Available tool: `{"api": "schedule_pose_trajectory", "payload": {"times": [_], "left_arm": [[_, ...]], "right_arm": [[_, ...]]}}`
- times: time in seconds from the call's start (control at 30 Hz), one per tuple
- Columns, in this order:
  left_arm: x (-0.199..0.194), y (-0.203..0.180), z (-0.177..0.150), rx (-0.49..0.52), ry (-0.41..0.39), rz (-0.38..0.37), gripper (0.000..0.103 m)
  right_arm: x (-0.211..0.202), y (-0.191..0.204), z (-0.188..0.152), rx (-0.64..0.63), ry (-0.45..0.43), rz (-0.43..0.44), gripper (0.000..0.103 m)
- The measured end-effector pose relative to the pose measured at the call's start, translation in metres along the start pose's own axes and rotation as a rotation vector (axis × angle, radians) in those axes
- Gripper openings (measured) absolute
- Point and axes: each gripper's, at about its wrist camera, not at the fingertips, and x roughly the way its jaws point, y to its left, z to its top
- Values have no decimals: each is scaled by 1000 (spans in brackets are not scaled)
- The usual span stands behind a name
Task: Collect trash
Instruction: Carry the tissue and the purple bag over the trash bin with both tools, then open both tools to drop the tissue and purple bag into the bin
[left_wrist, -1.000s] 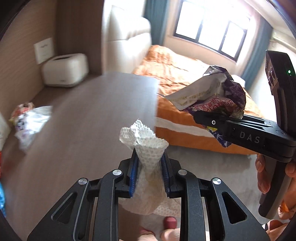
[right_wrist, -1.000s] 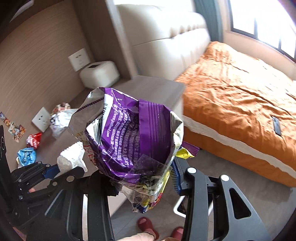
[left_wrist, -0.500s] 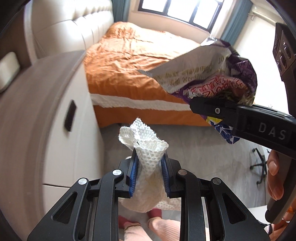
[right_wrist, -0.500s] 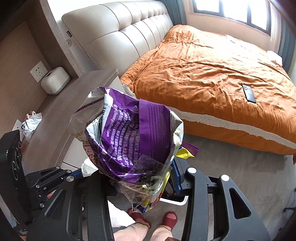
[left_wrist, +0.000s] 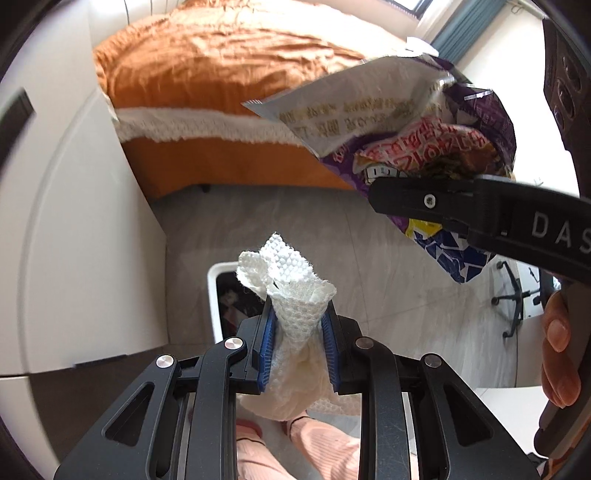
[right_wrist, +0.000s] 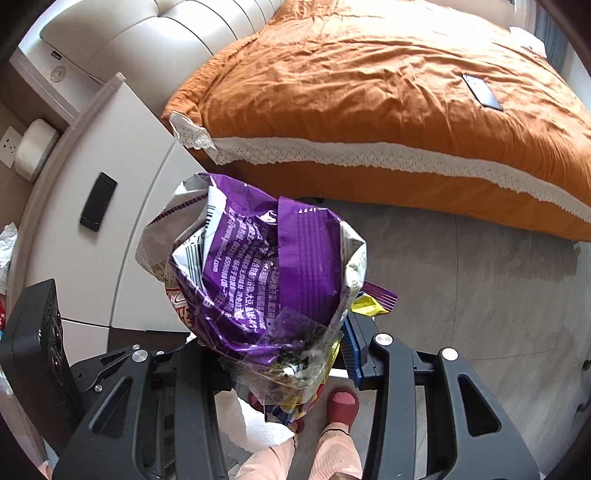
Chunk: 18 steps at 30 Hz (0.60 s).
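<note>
My left gripper is shut on a crumpled white paper towel that sticks up between its blue pads. Below and behind it on the floor stands a white trash bin with dark contents, partly hidden by the gripper. My right gripper is shut on a bundle of snack wrappers, mainly a purple bag. In the left wrist view the right gripper and its purple bag hang at the upper right, above the floor. The paper towel also shows at the bottom of the right wrist view.
An orange bed fills the far side. A white cabinet with a grey top stands at the left, with more wrappers at its far left edge. Grey tile floor lies below. My feet in red slippers are underneath.
Both grippers have swung away from the cabinet top, to the right and downward over the floor. The trash bin has come into the left wrist view. Both keep their loads.
</note>
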Motion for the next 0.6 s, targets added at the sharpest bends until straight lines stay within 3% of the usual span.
{"api": "schedule_pose_trajectory", "payload": {"times": [0.37, 0.43, 0.47, 0.6], "left_arm": [[134, 28, -26, -34, 105, -34, 27], [150, 37, -30, -68, 131, -52, 81], [164, 42, -27, -68, 140, 14, 86], [182, 57, -34, -109, 169, 9, 98]], "right_arm": [[149, -21, -34, -44, 198, -1, 47], [173, -22, -42, -73, 254, -17, 81], [179, -25, -44, -77, 250, -35, 91], [196, -32, -54, -89, 283, -53, 98]]}}
